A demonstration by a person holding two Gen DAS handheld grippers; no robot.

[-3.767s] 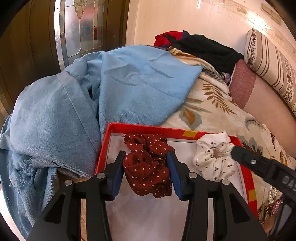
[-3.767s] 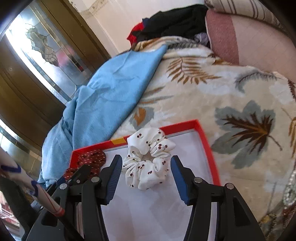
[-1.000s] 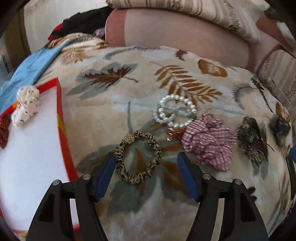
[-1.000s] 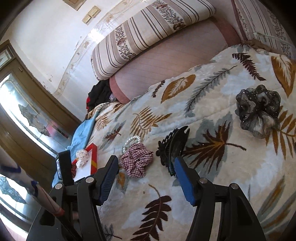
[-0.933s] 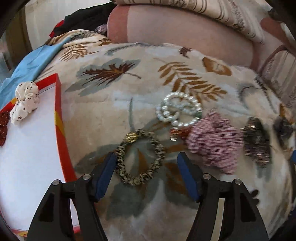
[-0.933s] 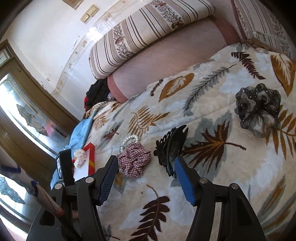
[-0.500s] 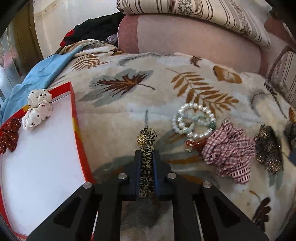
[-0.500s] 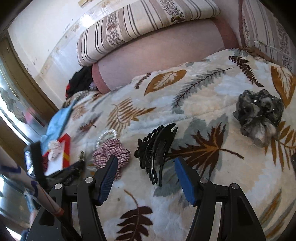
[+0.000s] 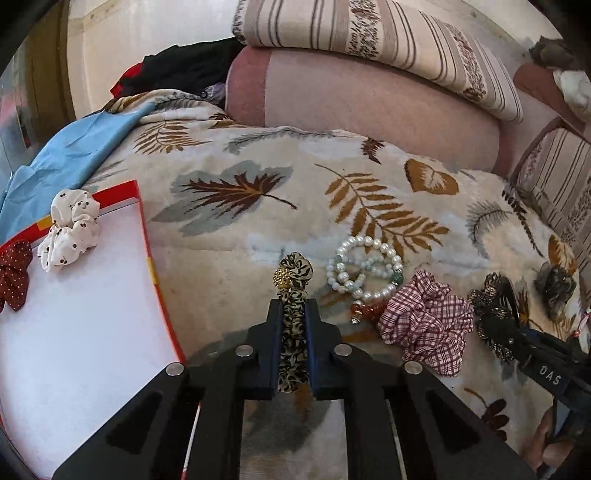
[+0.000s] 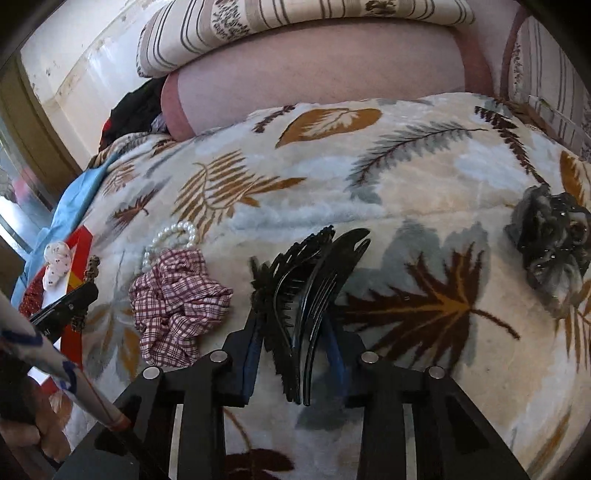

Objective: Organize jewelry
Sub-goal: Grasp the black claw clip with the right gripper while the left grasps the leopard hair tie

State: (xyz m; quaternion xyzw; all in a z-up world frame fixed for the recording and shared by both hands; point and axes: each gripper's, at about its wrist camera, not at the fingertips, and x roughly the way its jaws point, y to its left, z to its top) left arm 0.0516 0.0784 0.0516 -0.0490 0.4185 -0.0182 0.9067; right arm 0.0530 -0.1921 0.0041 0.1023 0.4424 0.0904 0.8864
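My left gripper (image 9: 291, 310) is shut on a leopard-print hair tie (image 9: 293, 266) with a gold bead, just right of the red-rimmed tray (image 9: 146, 236). In the tray lie a white dotted scrunchie (image 9: 70, 230) and a maroon dotted one (image 9: 13, 275). My right gripper (image 10: 293, 321) is closing on a black claw clip (image 10: 306, 280), with its pads against the clip's sides. On the leaf-print blanket lie a pearl bracelet (image 9: 364, 266), a plaid scrunchie (image 10: 177, 291) and a grey-black scrunchie (image 10: 554, 243).
A pink bolster (image 9: 369, 103) and a striped pillow (image 9: 369, 33) bound the blanket's far side. A blue cloth (image 9: 74, 147) lies behind the tray, with dark clothes (image 9: 184, 70) beyond it. A person's sleeve (image 10: 55, 358) crosses the right wrist view at lower left.
The left jaws have shut on the hair tie, pinching it flat and raising it a little. The right gripper came down over the claw clip, and its jaws narrowed around it.
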